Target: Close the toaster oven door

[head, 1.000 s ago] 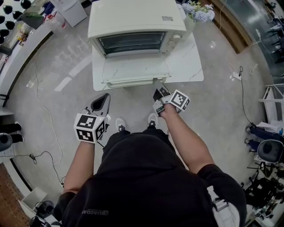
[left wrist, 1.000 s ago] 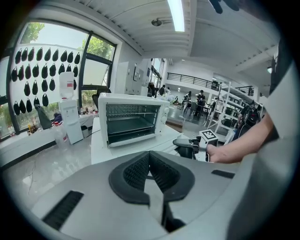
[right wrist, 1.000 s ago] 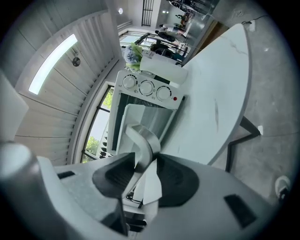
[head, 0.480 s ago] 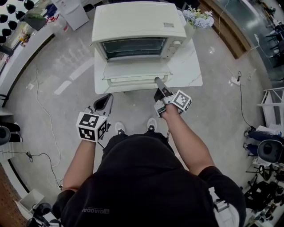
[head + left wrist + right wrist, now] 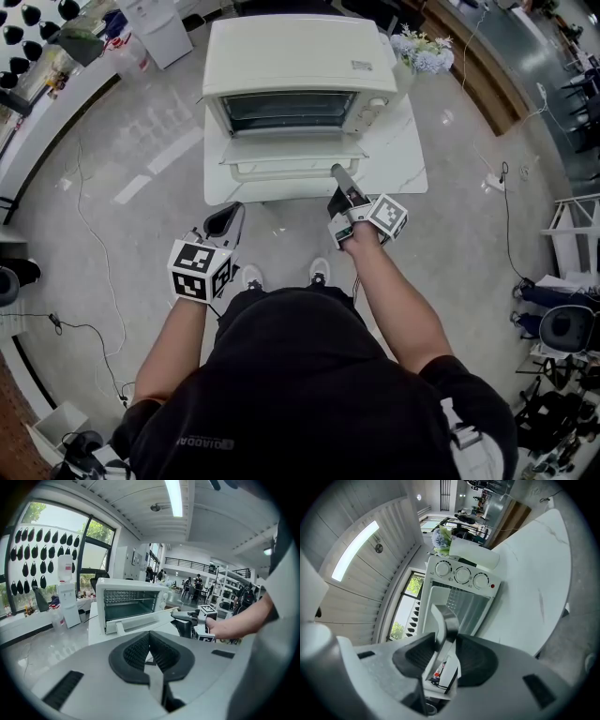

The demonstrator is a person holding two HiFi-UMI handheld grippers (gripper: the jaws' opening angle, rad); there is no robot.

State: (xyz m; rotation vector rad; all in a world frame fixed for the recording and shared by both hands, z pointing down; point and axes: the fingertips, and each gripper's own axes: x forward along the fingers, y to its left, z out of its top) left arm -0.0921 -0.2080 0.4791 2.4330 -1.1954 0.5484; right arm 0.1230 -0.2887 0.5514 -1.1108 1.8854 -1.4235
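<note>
— Where's the toaster oven [image 5: 298, 66]?
— On the white table [image 5: 408, 155], its door [image 5: 295, 148] open and sloping forward.
— And the arms?
— The right gripper [image 5: 337, 172] reaches out, jaws together, tip at the door's front right corner. The left gripper [image 5: 229, 214] hangs well short of the door, jaws closed and empty.

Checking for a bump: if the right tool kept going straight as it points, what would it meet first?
The right tool would likely meet the open toaster oven door first, near its front right corner; depth is unclear.
</note>
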